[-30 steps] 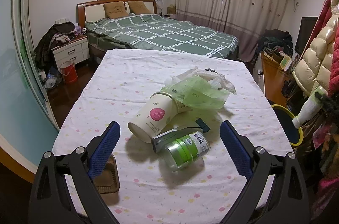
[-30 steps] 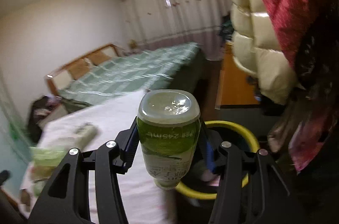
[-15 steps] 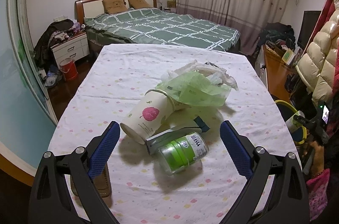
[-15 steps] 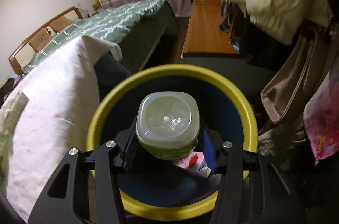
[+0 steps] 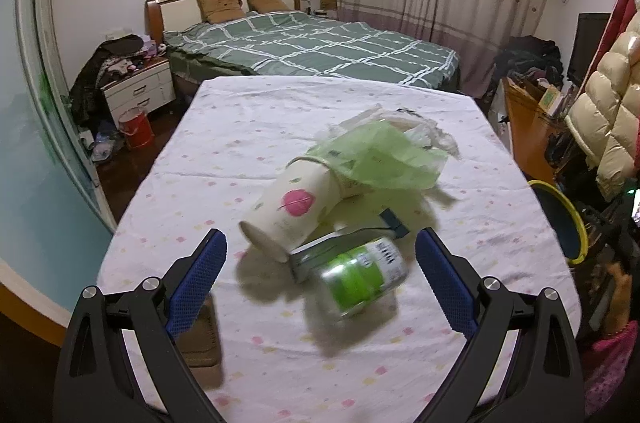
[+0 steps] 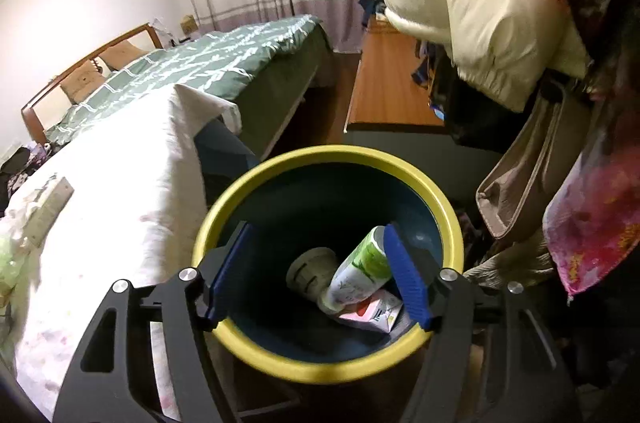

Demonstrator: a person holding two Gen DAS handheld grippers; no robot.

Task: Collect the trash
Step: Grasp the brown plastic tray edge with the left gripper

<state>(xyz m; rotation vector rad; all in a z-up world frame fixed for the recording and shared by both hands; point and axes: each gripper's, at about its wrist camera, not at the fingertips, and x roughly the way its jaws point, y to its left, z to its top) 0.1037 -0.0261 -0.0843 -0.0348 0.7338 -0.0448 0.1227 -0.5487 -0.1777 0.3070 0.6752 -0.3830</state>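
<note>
Bottle [image 6: 362, 269] sits in bin [image 6: 332, 159] below right gripper [image 6: 320, 275], jaws opening, nothing between; left gripper [image 5: 320, 283] wide, empty. Clear rim before lifting.

Left wrist view looks down over the table [image 5: 256, 151]; right peers closely into the bin [image 6: 280, 363] beside it.

Left gripper [image 5: 320, 281] open, right gripper [image 6: 318, 273] opening

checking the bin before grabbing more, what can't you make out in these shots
- Pink carton, right wrist view: mostly hidden under the green bottle.
- Bin, left wrist view: inside unseen, cut by table edge.
- Green can label, left wrist view: blurred, unreadable.
</note>
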